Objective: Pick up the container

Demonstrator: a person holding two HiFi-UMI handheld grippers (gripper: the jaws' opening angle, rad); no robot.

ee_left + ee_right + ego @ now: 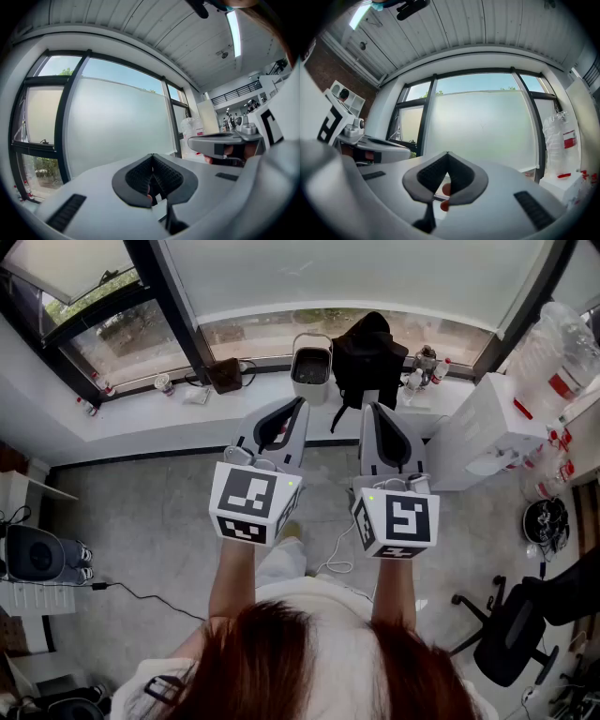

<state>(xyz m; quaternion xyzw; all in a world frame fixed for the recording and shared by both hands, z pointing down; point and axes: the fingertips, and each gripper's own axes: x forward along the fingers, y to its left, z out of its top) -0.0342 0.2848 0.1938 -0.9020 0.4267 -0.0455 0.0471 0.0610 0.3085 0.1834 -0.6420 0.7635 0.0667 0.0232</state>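
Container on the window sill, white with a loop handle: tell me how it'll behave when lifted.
The container looks rigid-walled, so it should probably keep its shape in a grip. Its handle stands upright; lifted by that, it may swing. The inside is dark, so contents and weight are unclear.

1. Bright, even daylight pours through the frosted window (347,277); shadows stay soft.
2. Both gripper views bend strongly, with black corners.
3. Close up, the left gripper (153,157) looks slightly soft.
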